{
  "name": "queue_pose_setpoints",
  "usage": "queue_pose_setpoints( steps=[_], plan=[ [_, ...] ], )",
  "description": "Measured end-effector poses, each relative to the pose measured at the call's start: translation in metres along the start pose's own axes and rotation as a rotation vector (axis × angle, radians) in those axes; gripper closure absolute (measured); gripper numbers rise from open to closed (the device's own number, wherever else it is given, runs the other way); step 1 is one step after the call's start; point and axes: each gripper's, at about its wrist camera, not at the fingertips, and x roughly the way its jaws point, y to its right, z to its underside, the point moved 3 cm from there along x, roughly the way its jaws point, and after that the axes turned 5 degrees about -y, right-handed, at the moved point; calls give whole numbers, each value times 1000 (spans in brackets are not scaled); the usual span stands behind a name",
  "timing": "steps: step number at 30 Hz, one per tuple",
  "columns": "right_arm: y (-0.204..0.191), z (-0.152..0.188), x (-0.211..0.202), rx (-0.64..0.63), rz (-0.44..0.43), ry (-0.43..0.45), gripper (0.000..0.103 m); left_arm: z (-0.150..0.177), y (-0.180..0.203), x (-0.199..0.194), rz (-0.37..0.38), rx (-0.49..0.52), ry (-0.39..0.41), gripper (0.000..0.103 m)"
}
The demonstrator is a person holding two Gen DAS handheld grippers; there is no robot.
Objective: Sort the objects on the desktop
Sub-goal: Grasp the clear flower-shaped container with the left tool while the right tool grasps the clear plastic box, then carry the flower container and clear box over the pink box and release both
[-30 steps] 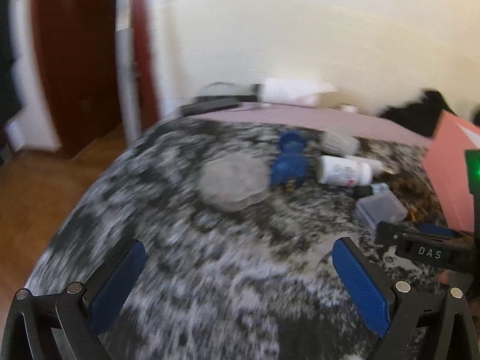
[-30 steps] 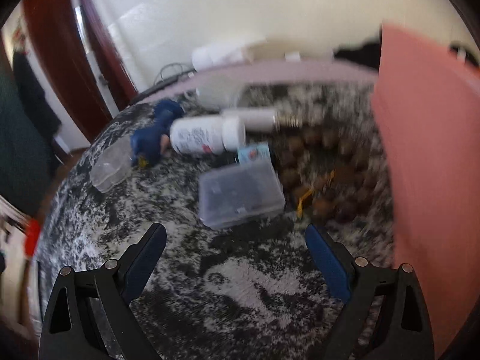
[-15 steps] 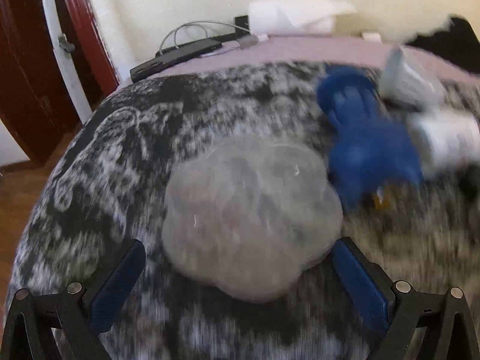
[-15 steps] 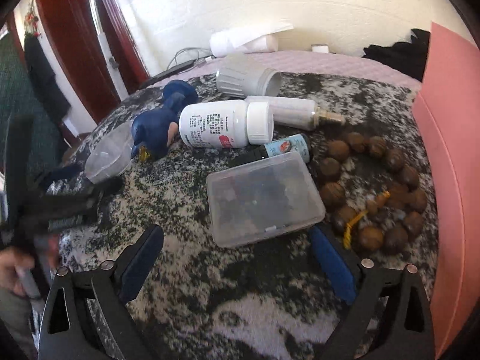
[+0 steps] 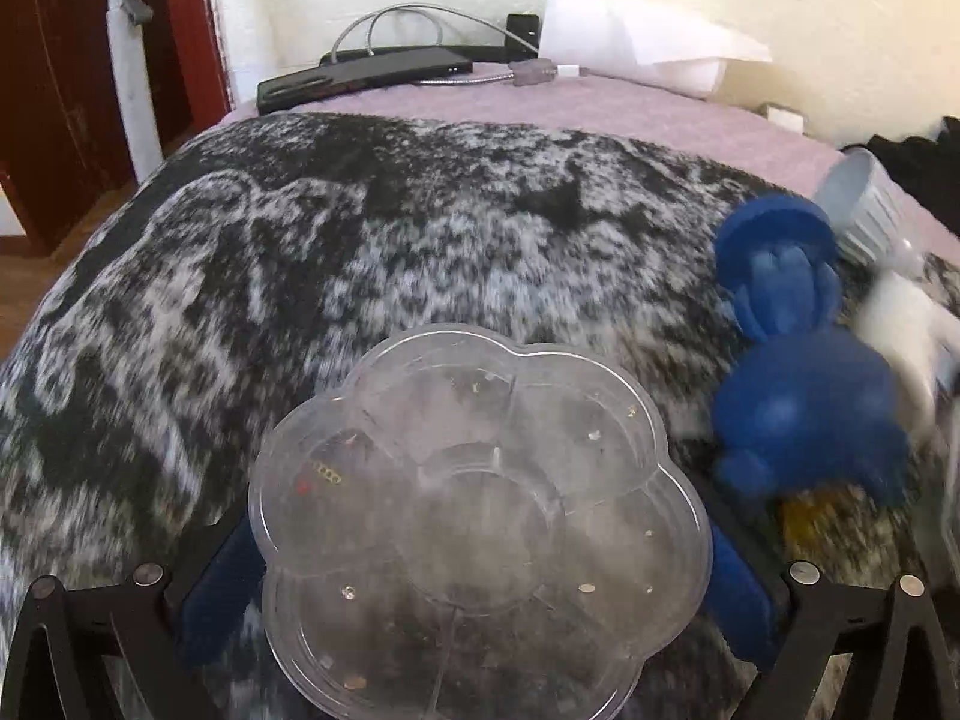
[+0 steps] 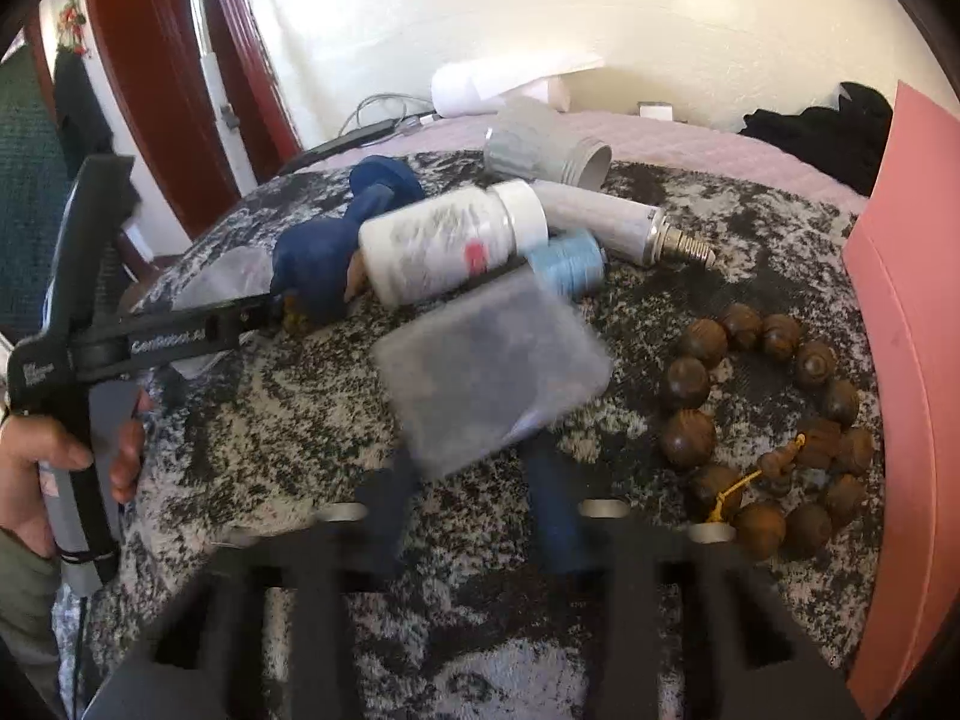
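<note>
L gripper [image 5: 480, 576] has its blue pads on both sides of the clear flower-shaped tray [image 5: 480, 516], w/ the tray's rim touching or just overlapping each pad; looks clamped on it, tray sitting right between the fingers and filling the lower middle of the L wrist view. Just to the right of that claw lies a blue figurine [image 5: 792, 384], blurred, close to the tray but apart from it; beyond it, further right, a grey ribbed cap [image 5: 864, 210] and a white blurred thing at the frame edge. Far ahead of the claw: black flat device [image 5: 366, 75] w/ cable, white paper roll [image 5: 636, 51]. All on a black-and-white mottled cloth [image 5: 300, 276]. R gripper [image 6: 474, 504] has fingers drawn in on the clear rectangular box [image 6: 492, 372], which is tilted, blurred, held just ahead of the tips. Past the box: white pill bottle [image 6: 444, 249] on its side, small light-blue bottle [image 6: 570, 258] beside it, silver tube w/ threaded end [image 6: 624, 225], grey cap behind. Right of the R claw: wooden bead bracelet [image 6: 774, 420] on the cloth, then a pink board [image 6: 900, 360] at the edge. Left of it: the L gripper's black body and the person's hand [image 6: 54, 474] on its handle.
</note>
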Motion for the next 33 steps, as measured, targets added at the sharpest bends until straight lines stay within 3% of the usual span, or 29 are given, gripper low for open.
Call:
queue_pose_setpoints(
  steps=[2, 10, 13, 15, 16, 17, 18, 23, 25, 30, 31, 32, 33],
  plan=[
    [1, 3, -4, -1, -24, -10, 103, 12, 2, -16, 2, 11, 0, 1],
    [-4, 26, -42, 32, -136, 9, 103, 66, 10, -104, 48, 14, 25, 1],
    [-1, 26, -57, 104, -253, 6, 101, 82, 11, -146, 68, -30, 67, 1],
    [5, 22, -58, 172, -323, -8, 83, 94, 12, -171, 86, -69, 93, 1],
    [8, 20, -59, 209, -358, -13, 49, 100, 12, -184, 96, -89, 105, 1],
    [12, 18, -58, 247, -384, -9, 22, 106, 12, -191, 96, -102, 122, 1],
    [13, 15, -53, 265, -380, -14, 18, 112, 12, -197, 94, -113, 140, 1],
    [22, -3, -32, 355, -358, -41, 19, 145, 10, -227, 85, -169, 231, 1],
    [26, -8, -15, 384, -318, -71, 22, 145, 8, -225, 105, -182, 211, 1],
    [22, -34, 4, 419, -289, -68, 24, 139, 15, -230, 83, -117, 254, 1],
    [20, -40, 7, 416, -275, -63, 28, 139, 15, -229, 83, -113, 249, 1],
    [18, -45, 10, 409, -259, -58, 47, 139, 14, -227, 86, -113, 242, 1],
    [13, -46, 10, 385, -238, -54, 57, 140, 13, -225, 90, -113, 234, 1]
  ],
)
